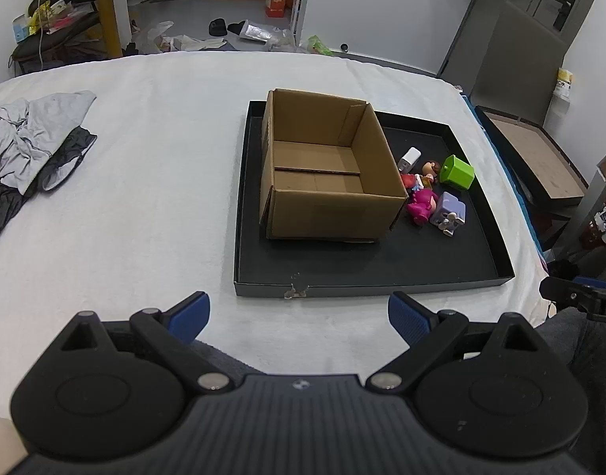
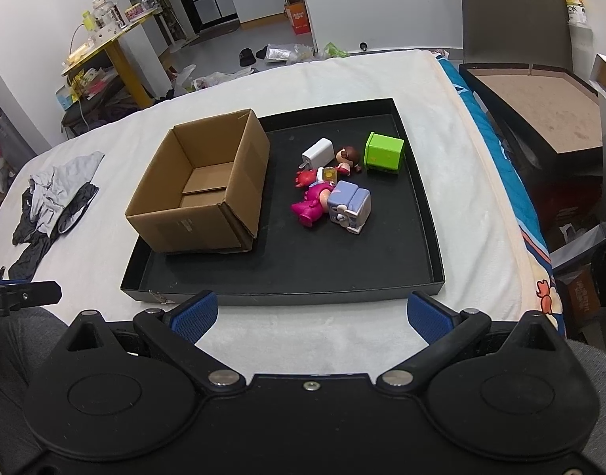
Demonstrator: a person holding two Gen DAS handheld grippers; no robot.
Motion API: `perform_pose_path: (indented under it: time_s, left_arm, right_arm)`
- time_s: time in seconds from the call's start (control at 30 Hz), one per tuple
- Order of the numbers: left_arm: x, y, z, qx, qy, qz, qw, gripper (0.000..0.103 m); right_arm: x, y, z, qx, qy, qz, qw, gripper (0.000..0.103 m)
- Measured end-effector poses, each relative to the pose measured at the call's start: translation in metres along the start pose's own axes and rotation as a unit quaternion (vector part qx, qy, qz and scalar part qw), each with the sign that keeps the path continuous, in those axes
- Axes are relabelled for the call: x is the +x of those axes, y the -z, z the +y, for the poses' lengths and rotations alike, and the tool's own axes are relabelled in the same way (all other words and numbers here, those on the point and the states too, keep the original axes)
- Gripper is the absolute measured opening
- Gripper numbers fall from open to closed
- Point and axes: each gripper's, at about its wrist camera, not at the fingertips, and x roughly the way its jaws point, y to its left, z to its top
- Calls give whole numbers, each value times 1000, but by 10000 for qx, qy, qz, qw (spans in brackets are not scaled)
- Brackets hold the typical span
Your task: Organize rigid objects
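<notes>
An empty cardboard box (image 1: 326, 174) (image 2: 202, 186) stands in the left half of a shallow black tray (image 1: 362, 273) (image 2: 287, 273) on a white-covered bed. Right of the box lie small toys: a green cube (image 1: 456, 171) (image 2: 383, 152), a white charger (image 1: 410, 158) (image 2: 318, 152), a magenta figure (image 1: 422, 205) (image 2: 313, 202), a lilac block toy (image 1: 448, 209) (image 2: 349, 202), a brown-haired doll (image 2: 348, 158) and a small red figure (image 2: 305, 178). My left gripper (image 1: 299, 316) and right gripper (image 2: 313, 316) both hover open and empty before the tray's near edge.
Crumpled grey and black clothes (image 1: 29, 142) (image 2: 53, 194) lie on the bed at the left. Past the bed's right edge stands a large dark box with a brown bottom (image 2: 540, 95) (image 1: 536, 154). Cluttered floor and a yellow table (image 2: 105, 47) lie beyond.
</notes>
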Motion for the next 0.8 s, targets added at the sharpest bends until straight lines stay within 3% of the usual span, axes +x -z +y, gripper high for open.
perform_pose_path:
  time_s: [0.8]
  left_arm:
    - [6, -1, -1, -11, 87, 34, 10000, 96]
  right_arm:
    - [5, -1, -4, 122, -25, 20, 9999, 103]
